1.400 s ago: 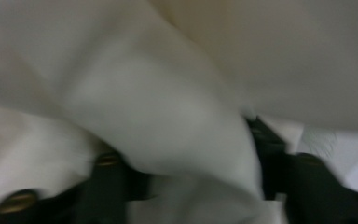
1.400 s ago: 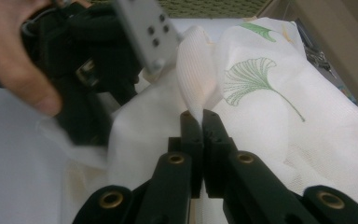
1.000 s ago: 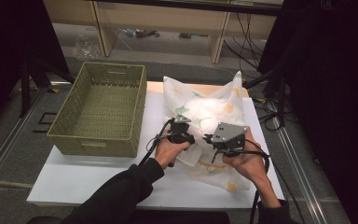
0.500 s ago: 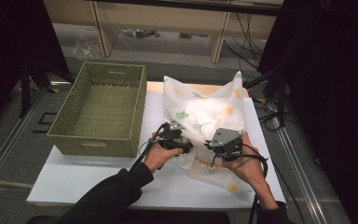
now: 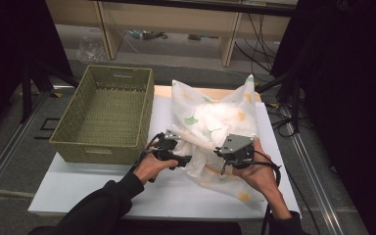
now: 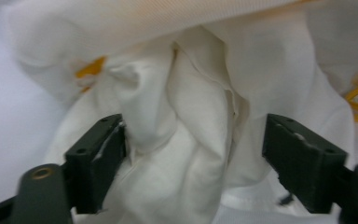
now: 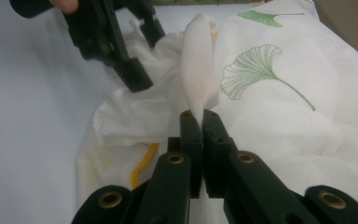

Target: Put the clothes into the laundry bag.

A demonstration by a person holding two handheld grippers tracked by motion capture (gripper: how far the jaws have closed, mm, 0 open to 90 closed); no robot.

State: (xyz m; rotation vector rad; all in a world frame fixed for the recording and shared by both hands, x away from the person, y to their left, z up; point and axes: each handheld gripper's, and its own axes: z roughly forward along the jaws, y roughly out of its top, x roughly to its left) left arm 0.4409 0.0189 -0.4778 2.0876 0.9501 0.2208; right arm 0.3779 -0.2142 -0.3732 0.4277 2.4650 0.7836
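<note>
Two grippers worked at the white leaf-printed cloth (image 5: 215, 127), which lay bunched on the tabletop (image 5: 78, 186) just right of the green basket (image 5: 105, 115). We saw the right gripper (image 7: 200, 114) with fingers pressed together on a fold of cloth, and the left gripper (image 6: 193, 149) with fingers spread around a bunch.

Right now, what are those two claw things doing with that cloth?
Right gripper shut on a fold of the leaf-print cloth. Left gripper open, bunched cloth between jaws. Basket alongside, nothing blocking.
</note>
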